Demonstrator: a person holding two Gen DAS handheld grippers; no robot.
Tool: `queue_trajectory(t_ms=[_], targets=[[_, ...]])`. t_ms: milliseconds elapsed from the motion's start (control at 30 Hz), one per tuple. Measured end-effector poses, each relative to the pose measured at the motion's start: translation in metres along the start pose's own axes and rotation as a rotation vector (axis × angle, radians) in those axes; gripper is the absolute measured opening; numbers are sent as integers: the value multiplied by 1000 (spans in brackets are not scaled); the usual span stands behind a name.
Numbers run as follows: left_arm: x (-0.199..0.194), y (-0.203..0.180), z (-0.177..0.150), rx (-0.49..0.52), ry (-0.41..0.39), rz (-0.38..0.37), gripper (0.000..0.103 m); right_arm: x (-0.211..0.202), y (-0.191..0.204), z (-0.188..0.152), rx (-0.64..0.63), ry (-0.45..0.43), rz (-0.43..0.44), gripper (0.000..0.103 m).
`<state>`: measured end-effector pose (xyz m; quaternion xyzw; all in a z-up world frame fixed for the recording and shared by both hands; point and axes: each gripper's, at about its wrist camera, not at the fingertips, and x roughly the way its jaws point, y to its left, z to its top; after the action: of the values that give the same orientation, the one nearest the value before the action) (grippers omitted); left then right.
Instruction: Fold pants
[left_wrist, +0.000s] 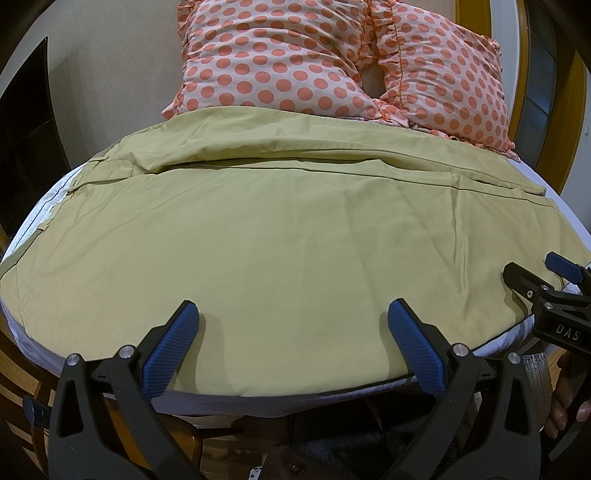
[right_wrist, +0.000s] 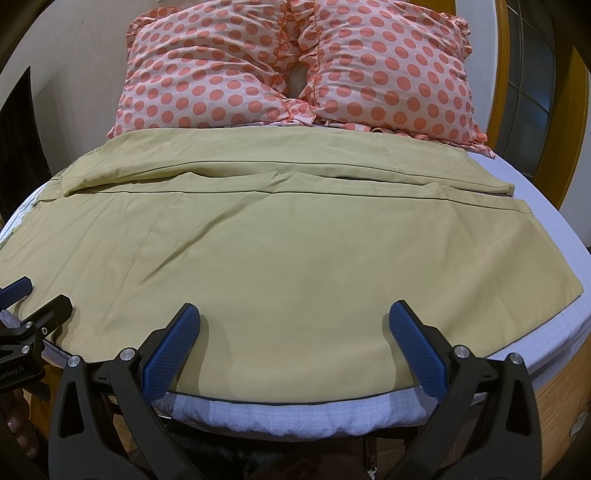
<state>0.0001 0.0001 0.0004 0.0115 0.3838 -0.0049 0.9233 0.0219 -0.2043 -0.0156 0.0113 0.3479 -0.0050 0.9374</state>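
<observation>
Olive-tan pants (left_wrist: 280, 236) lie flat across the white bed (left_wrist: 37, 210), legs side by side running left to right; they also fill the right wrist view (right_wrist: 280, 251). My left gripper (left_wrist: 293, 314) is open, its blue pads (left_wrist: 173, 343) resting over the near edge of the pants, holding nothing. My right gripper (right_wrist: 295, 315) is open over the same near edge, further right, also empty. The right gripper shows in the left wrist view (left_wrist: 546, 280) and the left gripper in the right wrist view (right_wrist: 33, 295).
Two pink pillows with orange dots (left_wrist: 295, 62) lean at the head of the bed, just beyond the pants (right_wrist: 295, 70). White mattress edge (right_wrist: 295, 413) is below the pants. A wooden door frame (right_wrist: 502, 74) stands at the right, a dark panel (left_wrist: 26, 122) at the left.
</observation>
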Motion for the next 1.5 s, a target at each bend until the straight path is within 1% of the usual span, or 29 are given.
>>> queue_trajectory(t_ms=[767, 833, 867, 933, 1000, 1100, 1167, 1200, 1233, 1267, 1300, 1367, 1500], targets=[[0, 0, 0, 1, -5, 0, 101, -1, 1, 0, -5, -4, 4, 102], [0, 0, 0, 2, -7, 0, 101, 0, -2, 1, -22, -10, 27, 102], [0, 0, 0, 3, -10, -1, 101, 2, -4, 2, -25, 15, 38, 102], [0, 2, 1, 8, -11, -6, 101, 4, -18, 19, -1, 45, 50, 102], [-3, 8, 2, 7, -9, 1, 101, 4, -40, 46, 56, 25, 32, 102], [-5, 12, 7, -9, -41, 41, 101, 18, -89, 100, 200, 25, -33, 102], [-7, 19, 13, -42, -60, 23, 101, 42, -125, 138, 320, 40, -85, 101], [-8, 24, 17, -60, -73, 6, 101, 55, -140, 153, 370, 48, -117, 93], [-8, 30, 20, -77, -87, -13, 101, 72, -156, 169, 423, 68, -155, 80], [-9, 33, 23, -87, -98, -27, 101, 93, -172, 184, 477, 100, -198, 74], [-9, 35, 26, -93, -107, -36, 101, 110, -184, 194, 517, 125, -225, 70], [-7, 38, 31, -93, -126, -42, 101, 150, -208, 218, 607, 166, -278, 66], [-3, 38, 38, -68, -145, -33, 101, 202, -238, 244, 707, 200, -404, 65]])
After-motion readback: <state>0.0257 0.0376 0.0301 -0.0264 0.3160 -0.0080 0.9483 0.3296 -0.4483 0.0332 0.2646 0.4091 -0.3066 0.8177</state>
